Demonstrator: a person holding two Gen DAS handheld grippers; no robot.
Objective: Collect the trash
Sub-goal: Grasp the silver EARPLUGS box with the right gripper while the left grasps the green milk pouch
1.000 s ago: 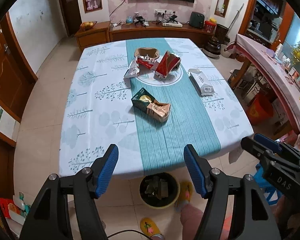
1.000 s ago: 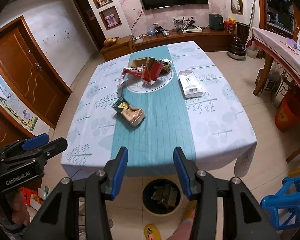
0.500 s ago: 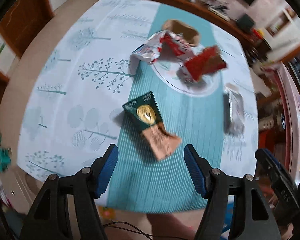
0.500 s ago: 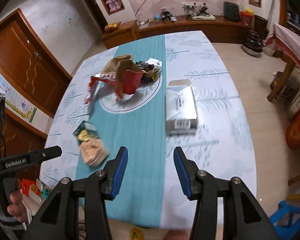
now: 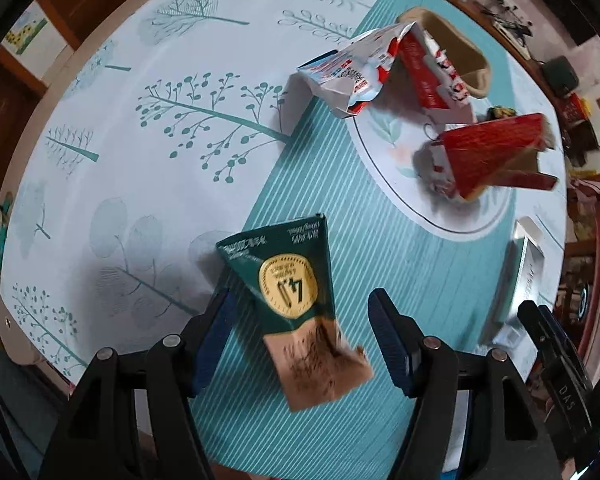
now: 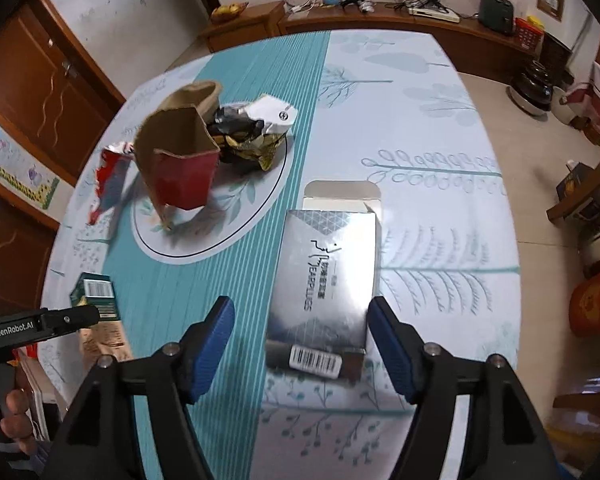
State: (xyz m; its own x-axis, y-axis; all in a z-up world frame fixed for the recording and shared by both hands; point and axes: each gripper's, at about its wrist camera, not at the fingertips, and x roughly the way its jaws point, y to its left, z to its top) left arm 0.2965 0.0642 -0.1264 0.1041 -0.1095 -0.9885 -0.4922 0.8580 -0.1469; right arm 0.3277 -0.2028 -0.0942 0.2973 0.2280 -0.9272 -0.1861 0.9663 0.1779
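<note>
A torn green carton with a gold seal point(image 5: 286, 280) lies flat on the teal runner of the table point(image 5: 120, 140). My left gripper point(image 5: 304, 340) points down over it, open, with the carton between its fingers and untouched. A flat silver box point(image 6: 324, 276) lies to the right. My right gripper point(image 6: 302, 344) hovers over its near end, jaws opening, the pads not pressing on it. Farther back lie a red carton point(image 6: 184, 168), a red-and-white wrapper point(image 5: 352, 76), a brown paper tub point(image 5: 460, 52) and crumpled foil point(image 6: 252, 136).
The table's near edge runs just below both grippers. A wooden sideboard point(image 6: 380, 28) with electronics lines the far wall. An orange bucket point(image 6: 596, 304) stands on the floor at the right, and wooden doors point(image 6: 32, 92) are at the left.
Both grippers came forward from the table's near edge and sank over the table, the left over the green carton, the right over the silver box. The right jaws widened. The floor bin left view.
</note>
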